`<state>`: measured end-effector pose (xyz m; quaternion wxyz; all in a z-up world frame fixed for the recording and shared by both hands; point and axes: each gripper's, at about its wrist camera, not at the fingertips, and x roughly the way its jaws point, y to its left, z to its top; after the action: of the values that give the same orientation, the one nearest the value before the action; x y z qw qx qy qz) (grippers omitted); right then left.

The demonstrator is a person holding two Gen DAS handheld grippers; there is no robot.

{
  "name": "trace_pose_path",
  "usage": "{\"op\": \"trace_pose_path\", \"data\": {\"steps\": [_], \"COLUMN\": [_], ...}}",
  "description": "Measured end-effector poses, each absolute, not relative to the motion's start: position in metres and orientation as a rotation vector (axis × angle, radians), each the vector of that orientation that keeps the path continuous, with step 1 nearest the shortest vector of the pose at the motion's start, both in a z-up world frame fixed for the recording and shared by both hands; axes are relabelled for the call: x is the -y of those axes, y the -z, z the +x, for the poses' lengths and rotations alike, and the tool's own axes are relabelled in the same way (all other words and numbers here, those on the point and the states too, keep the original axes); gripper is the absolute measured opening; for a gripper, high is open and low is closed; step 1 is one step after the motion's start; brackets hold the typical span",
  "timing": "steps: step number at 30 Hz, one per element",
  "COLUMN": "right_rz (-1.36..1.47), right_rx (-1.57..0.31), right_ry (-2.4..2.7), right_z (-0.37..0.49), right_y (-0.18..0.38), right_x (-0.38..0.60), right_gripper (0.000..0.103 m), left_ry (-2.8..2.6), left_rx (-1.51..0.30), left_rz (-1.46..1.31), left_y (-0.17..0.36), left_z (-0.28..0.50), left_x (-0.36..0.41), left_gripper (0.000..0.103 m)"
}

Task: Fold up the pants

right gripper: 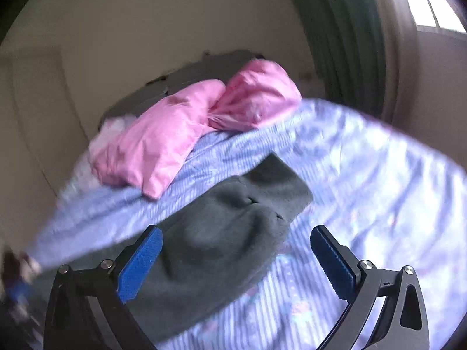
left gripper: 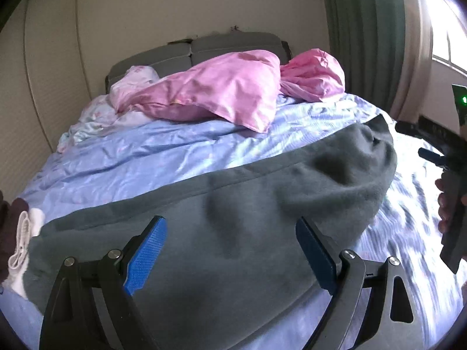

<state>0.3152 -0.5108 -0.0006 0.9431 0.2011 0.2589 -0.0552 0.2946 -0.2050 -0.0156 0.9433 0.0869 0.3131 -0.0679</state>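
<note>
Dark grey fleece pants (left gripper: 248,204) lie folded lengthwise across the blue bed cover, running from lower left to upper right. My left gripper (left gripper: 230,250) is open and empty above the middle of the pants. In the right wrist view the pants (right gripper: 221,233) end in a bunched part near the centre. My right gripper (right gripper: 236,259) is open and empty over that end, its left finger above the cloth and its right finger above the cover. The right gripper also shows at the right edge of the left wrist view (left gripper: 449,175), held by a hand.
The bed has a blue striped cover (left gripper: 146,151). Two pink pillows (left gripper: 221,93) lie near the grey headboard (left gripper: 204,49). A white garment (left gripper: 23,233) lies at the left edge. A green curtain (left gripper: 364,29) and a window stand at right.
</note>
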Motion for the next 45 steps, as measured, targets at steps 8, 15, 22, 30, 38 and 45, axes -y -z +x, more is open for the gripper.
{"op": "trace_pose_path", "data": {"steps": [8,15,22,30,38,45], "right_rz": [0.736,0.816,0.873,0.593,0.093,-0.243], "right_rx": [-0.581,-0.606,-0.627,-0.544,-0.439,-0.334], "right_ry": [0.089,0.082,0.031,0.065,0.092,0.042], "right_z": [0.360,0.388,0.404,0.367,0.324,0.290], "right_y": [0.071,0.101,0.108,0.025,-0.091,-0.124], "right_x": [0.557,0.560,0.557,0.526,0.394,0.236], "right_gripper": [0.095,0.095,0.036,0.024,0.024,0.024], "left_ry": [0.086,0.070,0.055,0.112,0.025,-0.108], "left_rx": [-0.759,-0.841,-0.834,-0.852,-0.755,-0.755], "left_rz": [0.078,0.094,0.113,0.046,0.179,0.123], "left_y": [0.061,0.100,0.104,0.065,-0.014,-0.045], "left_z": [0.322,0.328,0.331,0.334,0.303,0.254], "left_x": [0.232,0.236,0.239,0.206,0.091,-0.041], "left_gripper": [0.090,0.090,0.090,0.087,0.088,0.089]}}
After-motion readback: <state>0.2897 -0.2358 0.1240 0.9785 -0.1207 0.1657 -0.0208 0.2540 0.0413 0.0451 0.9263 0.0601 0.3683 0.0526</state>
